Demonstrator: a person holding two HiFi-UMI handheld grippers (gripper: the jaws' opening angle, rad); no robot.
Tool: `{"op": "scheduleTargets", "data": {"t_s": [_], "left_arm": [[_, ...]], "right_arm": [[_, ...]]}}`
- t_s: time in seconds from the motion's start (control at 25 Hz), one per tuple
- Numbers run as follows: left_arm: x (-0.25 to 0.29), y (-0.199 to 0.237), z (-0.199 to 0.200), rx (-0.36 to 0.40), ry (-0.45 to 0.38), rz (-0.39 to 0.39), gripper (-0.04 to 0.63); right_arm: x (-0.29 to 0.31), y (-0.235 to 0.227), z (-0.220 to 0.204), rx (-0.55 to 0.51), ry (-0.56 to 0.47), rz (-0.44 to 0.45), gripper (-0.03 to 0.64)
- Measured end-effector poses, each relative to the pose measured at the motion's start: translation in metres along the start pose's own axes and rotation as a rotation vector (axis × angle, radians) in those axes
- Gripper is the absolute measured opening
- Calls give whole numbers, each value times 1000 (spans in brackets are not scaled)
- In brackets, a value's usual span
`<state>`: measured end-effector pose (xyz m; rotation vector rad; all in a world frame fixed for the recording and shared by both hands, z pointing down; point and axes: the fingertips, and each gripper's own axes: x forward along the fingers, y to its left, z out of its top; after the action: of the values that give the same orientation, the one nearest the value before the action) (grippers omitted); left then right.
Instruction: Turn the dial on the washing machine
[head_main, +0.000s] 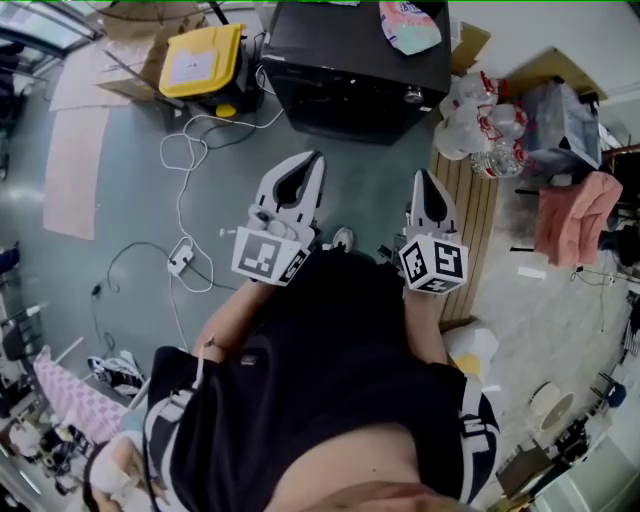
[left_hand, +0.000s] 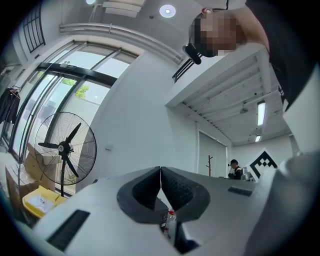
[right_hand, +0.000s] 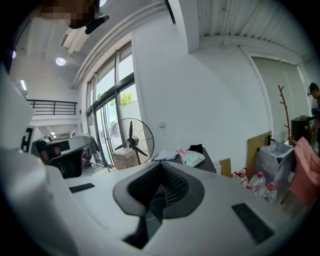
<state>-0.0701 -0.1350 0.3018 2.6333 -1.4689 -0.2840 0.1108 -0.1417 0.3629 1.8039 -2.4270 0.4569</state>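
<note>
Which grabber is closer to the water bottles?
The right gripper, beside the wooden slats: the water bottles lie just past those slats. The left gripper is further away, over the grey floor.

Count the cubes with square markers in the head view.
2. One cube rides on the left gripper; the other cube on the right gripper. None seems hidden.

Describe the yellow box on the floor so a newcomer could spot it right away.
Start at the black washing machine at the top of the head view. On the grey floor to its left sits the yellow box, a white label on its lid, against brown cardboard. No neighbour has that bright yellow lid.
</note>
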Motion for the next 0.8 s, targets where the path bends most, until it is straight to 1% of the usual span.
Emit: {"op": "scheduleTargets", "data": {"t_s": [0.2,0.4,0.8], "left_arm": [[-1,-2,-1,26,-1,-17,23],[-5,5,-2,15,3,-12,21],[-10,9,2,14,-3,-14,23]], "right_arm": [[-1,-3,1,-3,1,-10,25],[0,1,-1,-6,6,-24,25],[3,10,-4,-8,12,-15,25]]}}
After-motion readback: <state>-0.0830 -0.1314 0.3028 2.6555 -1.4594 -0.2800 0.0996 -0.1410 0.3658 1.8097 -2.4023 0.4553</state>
